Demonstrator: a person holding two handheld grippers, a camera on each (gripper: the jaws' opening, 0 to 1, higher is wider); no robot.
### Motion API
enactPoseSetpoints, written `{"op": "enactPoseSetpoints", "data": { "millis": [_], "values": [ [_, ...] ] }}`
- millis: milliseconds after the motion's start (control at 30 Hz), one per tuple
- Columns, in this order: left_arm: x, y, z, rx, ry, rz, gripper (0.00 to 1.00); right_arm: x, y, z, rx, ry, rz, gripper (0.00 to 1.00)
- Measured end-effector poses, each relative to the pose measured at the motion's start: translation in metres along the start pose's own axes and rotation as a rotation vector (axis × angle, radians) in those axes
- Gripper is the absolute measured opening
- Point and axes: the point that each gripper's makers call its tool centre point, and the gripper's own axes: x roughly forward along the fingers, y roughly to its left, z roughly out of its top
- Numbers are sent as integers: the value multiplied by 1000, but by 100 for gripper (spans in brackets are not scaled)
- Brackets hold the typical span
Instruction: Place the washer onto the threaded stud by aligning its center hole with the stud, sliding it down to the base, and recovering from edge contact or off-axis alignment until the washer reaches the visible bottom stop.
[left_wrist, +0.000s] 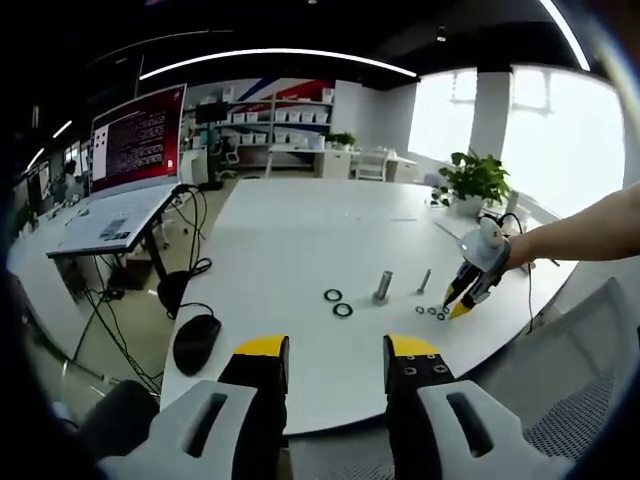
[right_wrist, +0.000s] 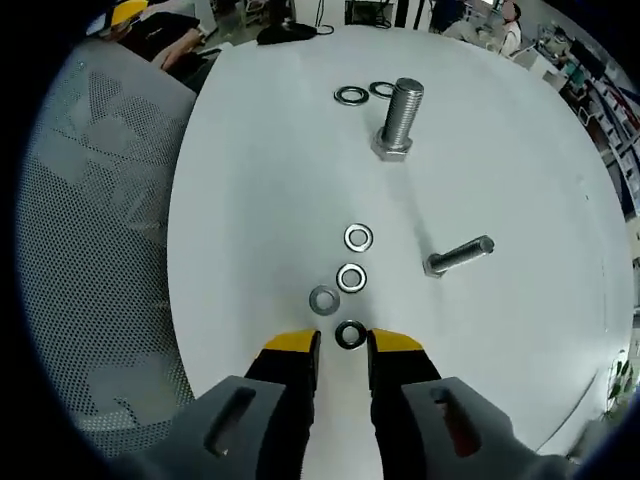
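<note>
A large threaded stud (right_wrist: 400, 118) stands upright on its hex head on the white table (right_wrist: 250, 180); it also shows mid-table as the stud (left_wrist: 383, 285). Several small washers lie in a loose row before my right gripper (right_wrist: 343, 345): one washer (right_wrist: 349, 334) rests on the table between the yellow tips, others at washer (right_wrist: 324, 299), washer (right_wrist: 351, 277) and washer (right_wrist: 358, 238). The right jaws stand narrowly open around it, not visibly touching. In the left gripper view the right gripper (left_wrist: 463, 303) points down at those washers. My left gripper (left_wrist: 337, 350) hangs open at the table's near edge.
A smaller bolt (right_wrist: 460, 255) lies on its side right of the washers. Two larger washers (right_wrist: 351, 96) lie beside the stud. A mesh chair (right_wrist: 100, 200) stands off the table edge. A mouse (left_wrist: 196, 343), a monitor (left_wrist: 137, 140) and a plant (left_wrist: 475, 180) sit around the table.
</note>
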Motion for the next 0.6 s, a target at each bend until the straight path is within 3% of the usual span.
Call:
{"op": "enactPoseSetpoints", "data": {
  "millis": [200,600],
  "values": [
    [0,1,0,-2,0,2,36,2,-2,-1,-14,35,3,20],
    [0,-1,1,-3,-2,-1,36,3,-5,-3,10,19,-30,15]
  ]
}}
